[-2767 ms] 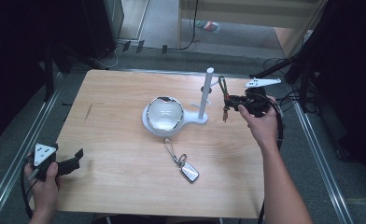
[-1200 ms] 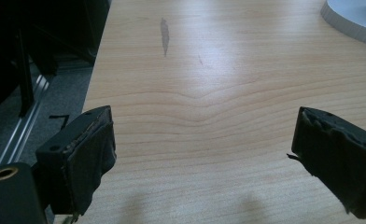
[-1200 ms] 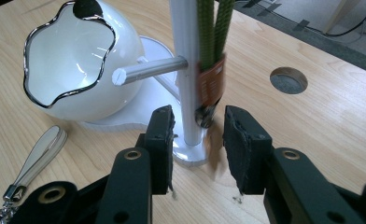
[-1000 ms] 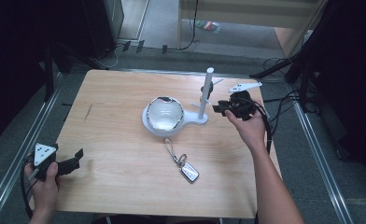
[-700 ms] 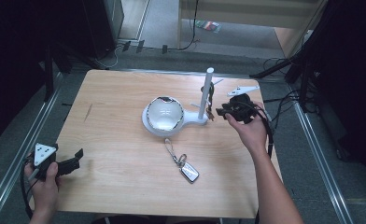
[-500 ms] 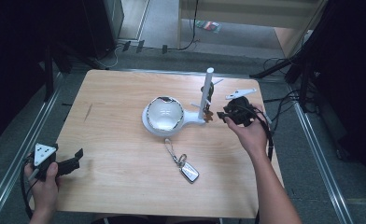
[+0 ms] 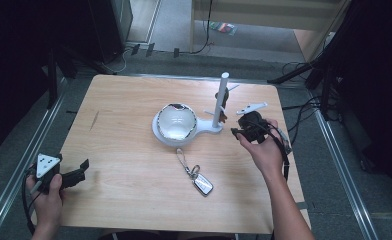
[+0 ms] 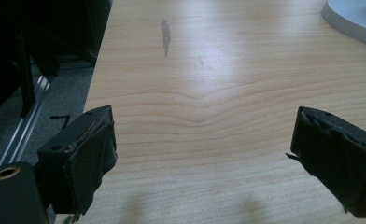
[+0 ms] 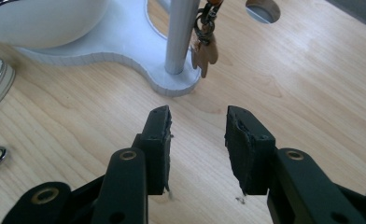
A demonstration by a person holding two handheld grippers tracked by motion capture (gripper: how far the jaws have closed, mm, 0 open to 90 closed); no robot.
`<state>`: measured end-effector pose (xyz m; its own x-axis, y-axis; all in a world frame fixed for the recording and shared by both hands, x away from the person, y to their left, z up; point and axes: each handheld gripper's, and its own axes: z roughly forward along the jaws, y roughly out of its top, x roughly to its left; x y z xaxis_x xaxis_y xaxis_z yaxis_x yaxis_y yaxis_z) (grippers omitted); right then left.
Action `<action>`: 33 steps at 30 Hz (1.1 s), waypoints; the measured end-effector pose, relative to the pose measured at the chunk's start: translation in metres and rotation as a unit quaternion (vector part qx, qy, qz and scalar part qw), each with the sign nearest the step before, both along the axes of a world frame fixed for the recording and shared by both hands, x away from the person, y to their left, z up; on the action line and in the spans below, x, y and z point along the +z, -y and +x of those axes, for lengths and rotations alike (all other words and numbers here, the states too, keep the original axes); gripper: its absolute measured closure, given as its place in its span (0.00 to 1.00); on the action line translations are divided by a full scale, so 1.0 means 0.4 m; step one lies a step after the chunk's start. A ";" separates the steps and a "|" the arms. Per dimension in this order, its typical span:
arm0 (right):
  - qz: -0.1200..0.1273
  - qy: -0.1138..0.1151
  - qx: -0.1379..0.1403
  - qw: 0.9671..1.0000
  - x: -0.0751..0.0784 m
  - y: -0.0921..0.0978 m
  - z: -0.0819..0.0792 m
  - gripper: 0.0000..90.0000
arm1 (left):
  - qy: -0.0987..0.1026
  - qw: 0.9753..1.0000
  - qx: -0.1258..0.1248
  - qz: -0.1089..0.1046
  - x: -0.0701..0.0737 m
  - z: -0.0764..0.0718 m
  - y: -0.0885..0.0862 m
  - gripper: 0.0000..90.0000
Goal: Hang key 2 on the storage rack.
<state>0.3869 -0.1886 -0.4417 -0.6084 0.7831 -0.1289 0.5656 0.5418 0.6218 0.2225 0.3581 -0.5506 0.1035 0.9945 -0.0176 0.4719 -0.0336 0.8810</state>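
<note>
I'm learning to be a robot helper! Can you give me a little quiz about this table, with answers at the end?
1. True or false: the right tongs are squeezing the keyring that hangs on the white stand.
2. What lies flat on the table nearest the person's edge? A) car key fob B) spoon C) cup
3. Fill in: the left tongs hover over bare ____.

Key:
1. False. They are open and hold nothing; the keyring hangs beside the pole ahead of them.
2. A, the car key fob, on a short chain.
3. Wood.
</note>
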 end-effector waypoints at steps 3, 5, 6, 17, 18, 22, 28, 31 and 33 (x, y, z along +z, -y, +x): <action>-0.001 -0.005 0.005 1.000 -0.006 -0.005 -0.006 0.68 | 0.000 1.000 0.000 0.000 0.000 0.000 0.000 0.08; -0.006 -0.009 0.008 1.000 -0.011 -0.009 -0.009 0.67 | 0.001 1.000 0.000 -0.001 0.000 0.000 0.000 0.08; -0.006 -0.012 0.009 1.000 -0.015 -0.012 -0.011 0.67 | 0.001 1.000 0.001 -0.001 0.000 0.000 0.000 0.08; -0.007 -0.030 0.019 0.999 -0.043 -0.053 -0.028 0.68 | 0.000 1.000 0.000 0.000 0.000 0.000 0.000 0.08; -0.008 -0.033 0.020 0.999 -0.046 -0.058 -0.031 0.68 | 0.000 1.000 0.001 0.001 0.000 0.000 0.000 0.08; -0.005 -0.044 0.028 0.999 -0.052 -0.075 -0.039 0.68 | 0.000 1.000 0.001 0.000 0.000 0.000 0.000 0.08; -0.004 -0.055 0.038 0.998 -0.065 -0.097 -0.051 0.68 | 0.000 1.000 0.001 0.000 0.000 0.000 0.000 0.08; -0.006 -0.063 0.041 0.997 -0.075 -0.109 -0.056 0.68 | 0.000 1.000 0.000 0.000 0.000 0.000 0.000 0.08; -0.006 -0.066 0.048 0.997 -0.082 -0.117 -0.058 0.68 | 0.000 1.000 0.000 0.000 0.000 0.000 0.000 0.08</action>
